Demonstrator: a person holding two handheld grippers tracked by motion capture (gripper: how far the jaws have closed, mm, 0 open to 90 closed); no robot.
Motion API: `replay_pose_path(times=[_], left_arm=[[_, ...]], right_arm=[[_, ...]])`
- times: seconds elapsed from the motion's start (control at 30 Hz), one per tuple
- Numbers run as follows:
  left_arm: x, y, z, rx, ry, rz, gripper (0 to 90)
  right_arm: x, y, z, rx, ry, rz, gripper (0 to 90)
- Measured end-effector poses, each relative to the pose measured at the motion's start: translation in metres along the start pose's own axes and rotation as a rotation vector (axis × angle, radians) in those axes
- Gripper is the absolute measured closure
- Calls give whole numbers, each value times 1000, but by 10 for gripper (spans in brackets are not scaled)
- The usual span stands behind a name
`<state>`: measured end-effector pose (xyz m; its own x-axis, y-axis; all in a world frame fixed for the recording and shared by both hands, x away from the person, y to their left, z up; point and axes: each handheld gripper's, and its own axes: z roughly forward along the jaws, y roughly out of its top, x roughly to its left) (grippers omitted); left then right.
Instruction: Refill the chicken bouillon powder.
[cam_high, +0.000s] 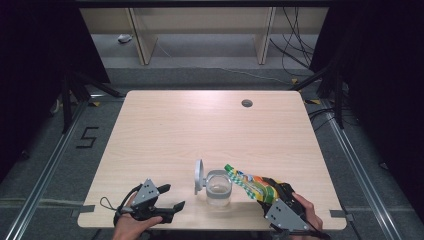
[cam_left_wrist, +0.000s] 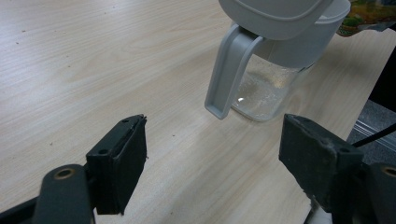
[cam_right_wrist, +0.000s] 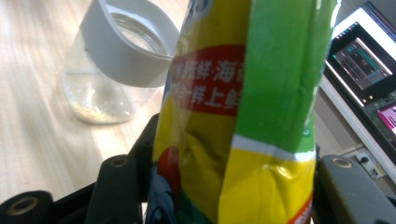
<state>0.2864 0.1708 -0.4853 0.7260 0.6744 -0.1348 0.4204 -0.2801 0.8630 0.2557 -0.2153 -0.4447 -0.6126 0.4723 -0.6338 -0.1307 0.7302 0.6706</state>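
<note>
The right gripper (cam_high: 266, 192) clamps a colourful packet (cam_high: 248, 183), tilted with its top end over the rim of the clear jar (cam_high: 218, 188) near the table's (cam_high: 165, 130) front edge. The jar's grey lid (cam_high: 199, 174) stands flipped open. The left gripper (cam_high: 169, 197) rests beside it, jaws spread and empty.

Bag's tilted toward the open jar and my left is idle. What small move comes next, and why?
Probably tip the bag a little further, so its mouth sits over the jar. The right hand-held gripper grips it angled toward the rim, the lid stands flipped open, and the left hand-held gripper sits open nearby.
</note>
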Motion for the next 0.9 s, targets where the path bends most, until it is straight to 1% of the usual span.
replay_pose_path(times=[0.03, 0.07, 0.1, 0.13, 0.2, 0.23, 0.27, 0.3, 0.33, 0.37, 0.4, 0.43, 0.47, 0.5, 0.53, 0.57, 0.6, 0.63, 0.67, 0.7, 0.73, 0.77, 0.8, 0.83, 0.87, 0.9], left_arm=[[0, 0, 0, 4, 0, 11, 228], [1, 0, 0, 5, -2, 20, 228], [1, 0, 0, 6, -2, 18, 228], [1, 0, 0, 6, -2, 18, 228], [1, 0, 0, 7, -1, 18, 228], [1, 0, 0, 5, 0, 17, 228], [1, 0, 0, 5, -1, 17, 228], [1, 0, 0, 6, -1, 18, 228], [1, 0, 0, 6, -1, 18, 228], [1, 0, 0, 6, 0, 18, 228], [1, 0, 0, 4, -1, 18, 228], [1, 0, -1, 9, 5, 20, 228], [1, 0, -1, 7, 0, 23, 228], [1, 0, 0, 2, 0, 17, 229], [-1, -1, 1, -7, 2, -20, 229], [-1, 0, 0, -7, 1, -11, 229], [-1, -1, 1, -8, 2, -19, 229], [-1, 0, 0, -4, 1, -12, 228], [0, 0, -1, 11, 10, 4, 229], [0, 0, -1, 9, 7, 7, 228], [1, 0, 0, 6, 1, 21, 228], [1, 0, 0, 6, 2, 23, 229], [1, 0, 0, 6, 2, 21, 228], [0, 0, 0, 1, 3, 8, 229], [-1, -1, 0, -3, 5, -17, 228], [-1, -1, 0, -3, 5, -15, 229]], right_arm=[[1, 0, 0, 10, 4, -10, 465], [2, 1, -1, 11, -9, -11, 465], [3, 2, -1, 22, -6, -37, 465], [4, 2, 0, 27, -14, -79, 465], [6, 3, 0, 37, -2, -92, 466], [6, 4, 0, 38, -14, -114, 466], [8, 4, 0, 49, -15, -115, 466], [8, 5, 0, 55, -19, -133, 466], [7, 6, 0, 56, -38, -195, 466], [7, 7, 0, 60, -41, -212, 466], [8, 7, 1, 63, -47, -207, 466], [7, 8, 1, 60, -56, -214, 466], [6, 9, 0, 69, -46, -213, 466], [9, 8, 0, 84, -45, -184, 466], [10, 9, 0, 96, -52, -206, 466], [11, 10, 1, 106, -63, -234, 466], [7, 10, 3, 86, -67, -299, 466], [6, 10, 3, 87, -66, -302, 466], [7, 9, 2, 84, -72, -284, 466], [7, 10, 3, 87, -75, -302, 466], [9, 10, 2, 112, -80, -285, 466], [8, 11, 3, 112, -82, -332, 467], [10, 10, 4, 118, -84, -312, 467], [11, 11, 3, 132, -82, -320, 467], [9, 12, 5, 121, -82, -367, 467], [10, 11, 5, 124, -84, -353, 467]])
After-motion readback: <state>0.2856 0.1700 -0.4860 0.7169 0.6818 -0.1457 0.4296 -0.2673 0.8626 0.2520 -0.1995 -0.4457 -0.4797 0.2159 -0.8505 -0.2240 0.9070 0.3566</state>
